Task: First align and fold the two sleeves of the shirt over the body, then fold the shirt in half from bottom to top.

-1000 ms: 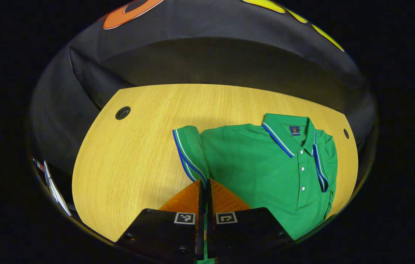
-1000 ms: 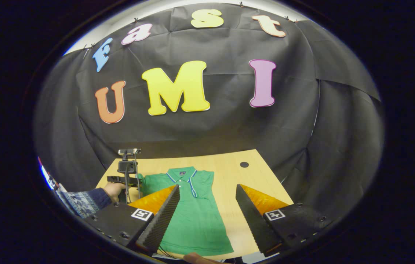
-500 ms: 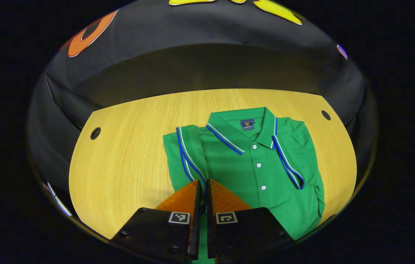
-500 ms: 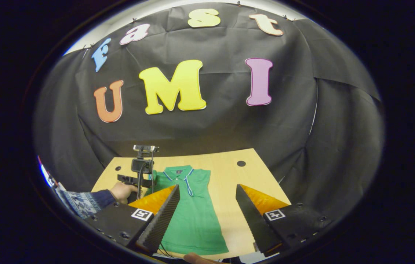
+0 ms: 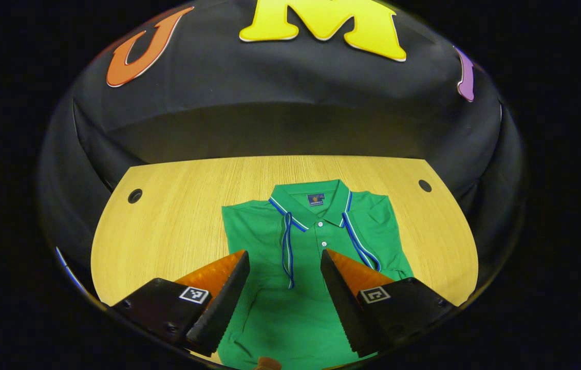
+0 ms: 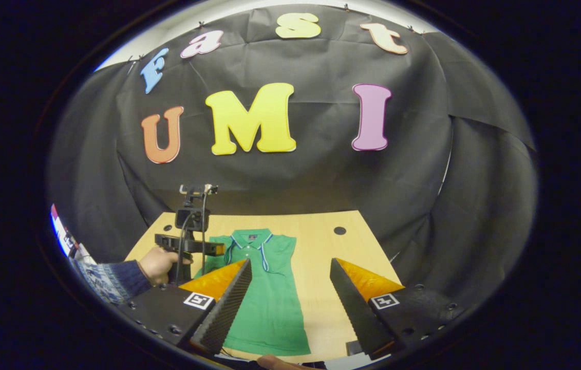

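Left gripper view: left gripper (image 5: 282, 280) hangs wide apart, empty, over the shirt (image 5: 311, 241); beyond its fingers both sleeves lie folded onto the body, striped cuffs at 11 and 1 o'clock under the collar (image 5: 310, 203); table (image 5: 167, 226) all round. Right gripper view: right gripper (image 6: 290, 290) wide, empty; shirt at 11 o'clock; a hand (image 6: 155, 263) at 9 o'clock holds the left gripper above the shirt's edge.

We see the shirt (image 5: 316, 257) flat on the table (image 5: 167, 226) — collar (image 5: 311, 203) far, hem near — both sleeves lying folded on its body.
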`<state>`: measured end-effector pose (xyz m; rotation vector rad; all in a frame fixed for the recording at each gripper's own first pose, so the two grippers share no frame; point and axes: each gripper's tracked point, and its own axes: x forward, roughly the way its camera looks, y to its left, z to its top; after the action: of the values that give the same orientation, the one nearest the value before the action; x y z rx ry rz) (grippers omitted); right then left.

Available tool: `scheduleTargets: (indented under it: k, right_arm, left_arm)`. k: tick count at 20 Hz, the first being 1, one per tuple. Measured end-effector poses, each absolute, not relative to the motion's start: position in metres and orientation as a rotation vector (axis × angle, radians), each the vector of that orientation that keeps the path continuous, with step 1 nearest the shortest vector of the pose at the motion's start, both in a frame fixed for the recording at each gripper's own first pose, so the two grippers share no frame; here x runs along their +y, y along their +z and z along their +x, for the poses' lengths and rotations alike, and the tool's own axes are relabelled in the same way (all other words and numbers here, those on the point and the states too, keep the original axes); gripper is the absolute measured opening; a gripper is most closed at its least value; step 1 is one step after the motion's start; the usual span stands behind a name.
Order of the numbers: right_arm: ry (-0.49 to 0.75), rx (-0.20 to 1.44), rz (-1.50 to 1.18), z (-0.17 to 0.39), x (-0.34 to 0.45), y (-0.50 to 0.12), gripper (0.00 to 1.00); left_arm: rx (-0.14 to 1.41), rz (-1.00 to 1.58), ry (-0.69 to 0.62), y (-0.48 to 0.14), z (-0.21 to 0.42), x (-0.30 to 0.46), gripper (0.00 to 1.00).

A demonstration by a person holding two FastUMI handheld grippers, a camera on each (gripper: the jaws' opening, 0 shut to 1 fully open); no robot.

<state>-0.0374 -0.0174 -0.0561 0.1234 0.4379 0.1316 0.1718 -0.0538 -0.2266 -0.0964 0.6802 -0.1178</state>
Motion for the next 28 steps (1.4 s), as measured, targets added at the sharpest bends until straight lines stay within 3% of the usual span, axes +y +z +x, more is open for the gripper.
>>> scheduleTargets:
  k: [1, 8, 16, 19, 28]
  right_arm:
    - [0.142, 0.438, 0.119, -0.036, -0.015, -0.058, 0.94]
    - [0.197, 0.474, 0.100, -0.027, 0.006, -0.080, 0.95]
    - [0.280, 0.653, -0.009, -0.020, 0.046, -0.175, 0.95]
    - [0.291, 0.790, -0.071, -0.032, 0.048, -0.230, 0.96]
    - [0.245, 1.221, -0.162, -0.106, 0.011, -0.383, 0.96]
  left_arm:
    - [0.647, -0.112, -0.126, -0.210, 0.159, -0.053, 0.91]
    - [0.378, -0.112, -0.060, -0.129, 0.087, -0.002, 0.96]
    - [0.330, -0.121, 0.062, -0.161, -0.008, 0.063, 0.96]
    - [0.439, -0.103, 0.056, -0.207, -0.032, 0.068, 0.96]
    - [1.055, -0.124, 0.002, -0.373, -0.131, 0.049, 0.97]
